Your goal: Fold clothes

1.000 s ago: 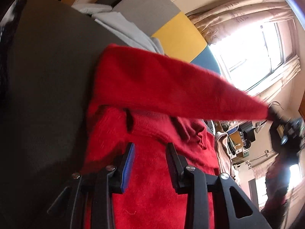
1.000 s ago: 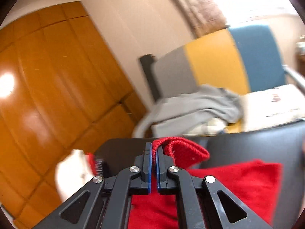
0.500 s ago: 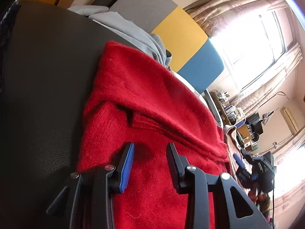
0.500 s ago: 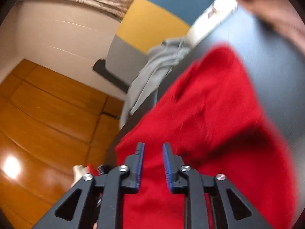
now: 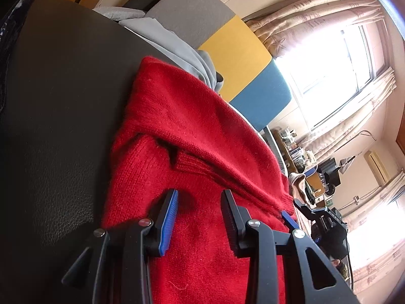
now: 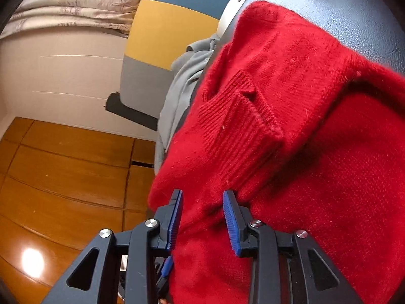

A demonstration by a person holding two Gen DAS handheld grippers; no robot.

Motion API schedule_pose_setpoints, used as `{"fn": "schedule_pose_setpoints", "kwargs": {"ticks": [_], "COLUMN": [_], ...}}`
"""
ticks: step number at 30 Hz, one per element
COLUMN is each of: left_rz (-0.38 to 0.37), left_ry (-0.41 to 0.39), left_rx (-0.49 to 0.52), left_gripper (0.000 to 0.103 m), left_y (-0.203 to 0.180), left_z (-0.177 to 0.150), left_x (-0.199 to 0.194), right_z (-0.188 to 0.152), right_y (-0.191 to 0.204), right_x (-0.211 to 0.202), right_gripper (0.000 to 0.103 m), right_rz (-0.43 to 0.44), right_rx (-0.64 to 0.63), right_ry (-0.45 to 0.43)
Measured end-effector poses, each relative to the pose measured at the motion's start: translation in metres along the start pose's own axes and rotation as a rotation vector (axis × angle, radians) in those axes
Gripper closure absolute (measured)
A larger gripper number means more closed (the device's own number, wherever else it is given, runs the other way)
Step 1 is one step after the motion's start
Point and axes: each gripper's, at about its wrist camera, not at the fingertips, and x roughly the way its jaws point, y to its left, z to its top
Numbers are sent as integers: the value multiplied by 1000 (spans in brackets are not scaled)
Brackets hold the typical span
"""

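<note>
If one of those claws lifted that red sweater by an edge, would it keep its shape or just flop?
Probably flop: the red sweater is soft, fuzzy knit, already sagging in loose folds over the dark surface. The sleeve laid across it would likely slide off. It looks thick, so the open right gripper should get a firm, non-slippery bite.

A grey, yellow and blue panel (image 5: 235,50) stood behind the dark leather surface (image 5: 58,101). Right of the panel, a bright window (image 5: 329,73) glared between pale curtains (image 5: 316,25). Left of it ran orange wooden panelling (image 6: 63,177) below a cream wall (image 6: 63,71).
</note>
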Motion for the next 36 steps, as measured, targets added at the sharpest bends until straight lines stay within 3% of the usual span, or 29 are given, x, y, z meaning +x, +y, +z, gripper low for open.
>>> {"fn": "schedule_pose_setpoints", "kwargs": {"ticks": [6, 15, 21, 22, 23, 25, 29, 36], "left_rz": [2, 11, 10, 11, 10, 1, -16, 11], "left_ry": [0, -1, -2, -3, -2, 5, 20, 47], "left_rx": [6, 17, 20, 19, 22, 34, 59, 103], "left_gripper": [68, 68, 68, 68, 68, 67, 65, 64], "left_y": [1, 0, 0, 0, -1, -6, -16, -38], "left_z": [0, 0, -2, -2, -1, 2, 9, 31], "left_x": [-2, -3, -4, -5, -5, -5, -5, 18], "right_z": [-3, -8, -3, -2, -1, 3, 13, 19], "right_y": [2, 4, 19, 22, 25, 36, 79, 192], "right_x": [3, 16, 23, 24, 26, 27, 12, 15], "right_gripper": [62, 56, 54, 60, 78, 94, 94, 94], "right_rz": [-25, 31, -54, -69, -82, -85, -72, 70], "right_rx": [48, 161, 64, 47, 29, -36, -239, -508], "right_ry": [-9, -46, -118, -130, -138, -126, -129, -90]}}
